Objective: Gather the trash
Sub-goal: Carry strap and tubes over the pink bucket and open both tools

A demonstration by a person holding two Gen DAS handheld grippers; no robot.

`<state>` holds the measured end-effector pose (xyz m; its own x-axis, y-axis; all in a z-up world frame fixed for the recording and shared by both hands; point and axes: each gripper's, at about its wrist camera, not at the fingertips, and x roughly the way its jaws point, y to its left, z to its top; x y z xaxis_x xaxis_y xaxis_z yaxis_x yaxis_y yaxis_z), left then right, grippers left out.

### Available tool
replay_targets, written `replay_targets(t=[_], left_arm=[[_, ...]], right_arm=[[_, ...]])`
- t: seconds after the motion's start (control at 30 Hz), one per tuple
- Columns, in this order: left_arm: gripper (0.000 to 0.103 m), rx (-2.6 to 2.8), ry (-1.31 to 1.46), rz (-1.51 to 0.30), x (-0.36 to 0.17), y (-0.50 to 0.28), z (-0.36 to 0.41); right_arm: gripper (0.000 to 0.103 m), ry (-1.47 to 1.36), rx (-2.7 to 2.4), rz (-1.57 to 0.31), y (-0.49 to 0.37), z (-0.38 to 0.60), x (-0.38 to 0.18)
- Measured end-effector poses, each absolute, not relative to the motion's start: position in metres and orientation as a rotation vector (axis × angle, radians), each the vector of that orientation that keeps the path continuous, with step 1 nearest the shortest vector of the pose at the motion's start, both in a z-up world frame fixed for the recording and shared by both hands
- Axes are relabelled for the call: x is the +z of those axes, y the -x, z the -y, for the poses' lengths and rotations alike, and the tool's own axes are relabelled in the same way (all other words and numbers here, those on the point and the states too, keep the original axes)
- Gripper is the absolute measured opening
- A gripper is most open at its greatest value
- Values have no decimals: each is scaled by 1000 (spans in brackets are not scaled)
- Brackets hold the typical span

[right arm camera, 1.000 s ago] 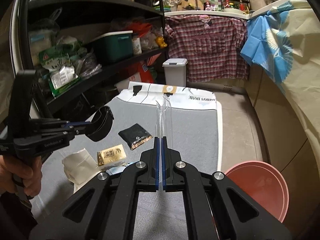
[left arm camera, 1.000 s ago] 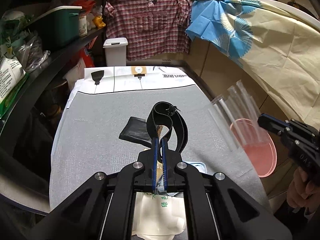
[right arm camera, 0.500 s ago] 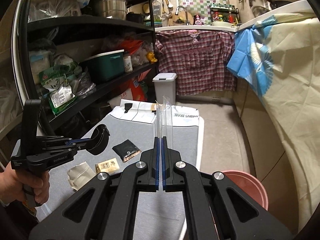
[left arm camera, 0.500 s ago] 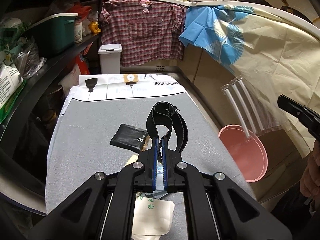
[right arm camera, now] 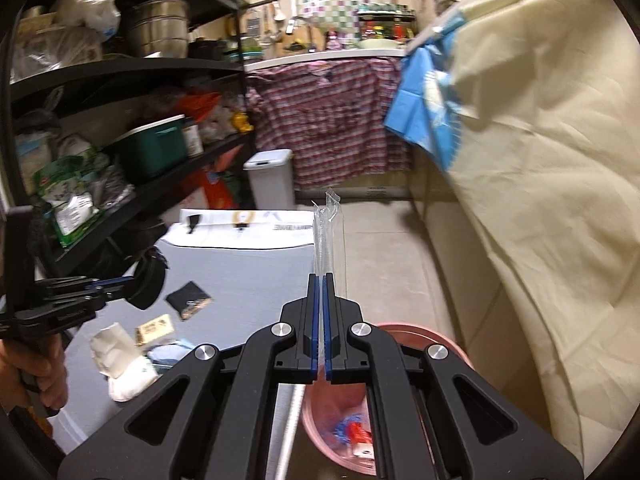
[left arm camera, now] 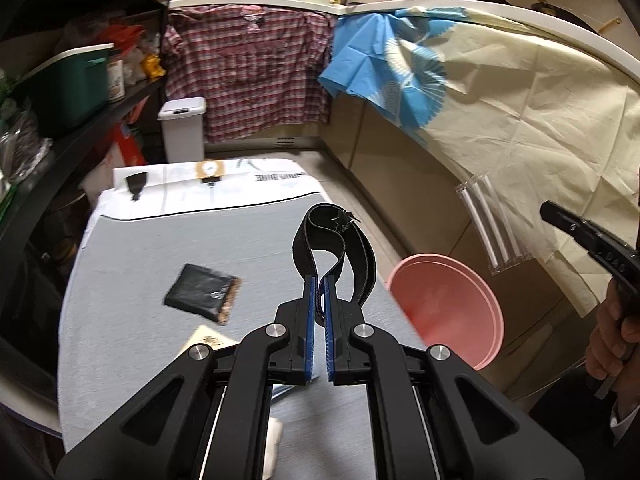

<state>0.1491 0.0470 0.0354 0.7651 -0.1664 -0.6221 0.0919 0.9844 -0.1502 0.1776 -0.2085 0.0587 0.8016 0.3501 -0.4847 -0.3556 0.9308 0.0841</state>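
The right gripper [right arm camera: 320, 280] pinches a clear plastic sleeve [right arm camera: 328, 236] that stands straight out along its fingers, and the pink bin [right arm camera: 420, 332] lies directly below and just ahead (the nearer drop, I judge). The left gripper [left arm camera: 320, 284] clamps a looped black strap [left arm camera: 332, 236] above the grey table [left arm camera: 120, 260], with the bin off to its right.

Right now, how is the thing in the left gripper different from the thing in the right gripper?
The left gripper pinches a black strap, opaque and looped over. The right gripper pinches a clear plastic sleeve, see-through and standing straight up. Both are held up off the grey table, near the pink bucket.
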Motion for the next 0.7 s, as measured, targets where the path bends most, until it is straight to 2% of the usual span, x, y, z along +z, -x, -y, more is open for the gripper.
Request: replay_targets(t=[0.7], left_arm=[[4,-345,16,-722,9,-183,75]], right_arm=[[2,-43,240,-603,-200,261,16]])
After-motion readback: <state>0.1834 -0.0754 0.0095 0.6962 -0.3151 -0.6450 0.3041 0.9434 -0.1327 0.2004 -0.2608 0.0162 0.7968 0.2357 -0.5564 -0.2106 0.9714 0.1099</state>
